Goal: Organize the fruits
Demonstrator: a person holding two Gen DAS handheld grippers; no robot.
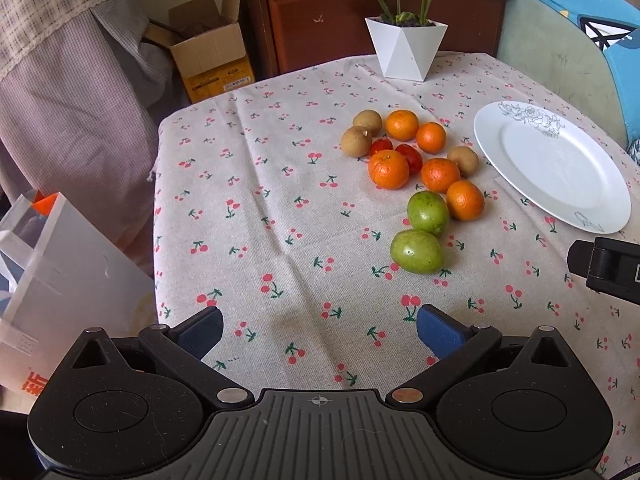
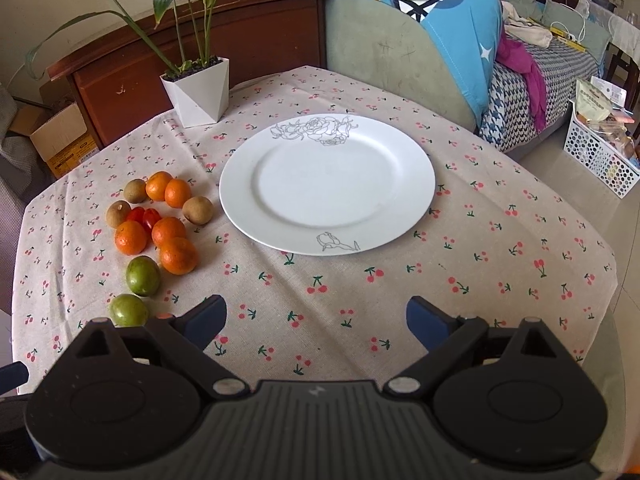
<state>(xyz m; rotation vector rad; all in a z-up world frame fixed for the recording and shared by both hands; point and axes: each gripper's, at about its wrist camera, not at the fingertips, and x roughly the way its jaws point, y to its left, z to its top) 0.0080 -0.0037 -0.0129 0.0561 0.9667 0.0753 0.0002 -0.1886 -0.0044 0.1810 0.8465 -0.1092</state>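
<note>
A big white plate with thin gray flower drawings on its rim sits on the desk, and there is no fruit on it. The fruits lie in a bunch on the cloth just to the left of the plate. There are five oranges, three round brown fruits, two small red tomatoes tucked in the middle, and two green fruits at the near end of the bunch. Many of them touch each other. A white pot with sharp corners stands at the far side of the desk, and a green plant grows in it. The desk wears a light cloth with little red cherries on it. The left gripper is wide open over the cloth and holds nothing. The right gripper is wide open too, with nothing in it, near the front of the plate. Behind the desk is a brown wooden cabinet. An open cardboard box sits on the floor to the left. A sofa with a blue blanket is to the right, and a white basket with holes stands on the floor.
</note>
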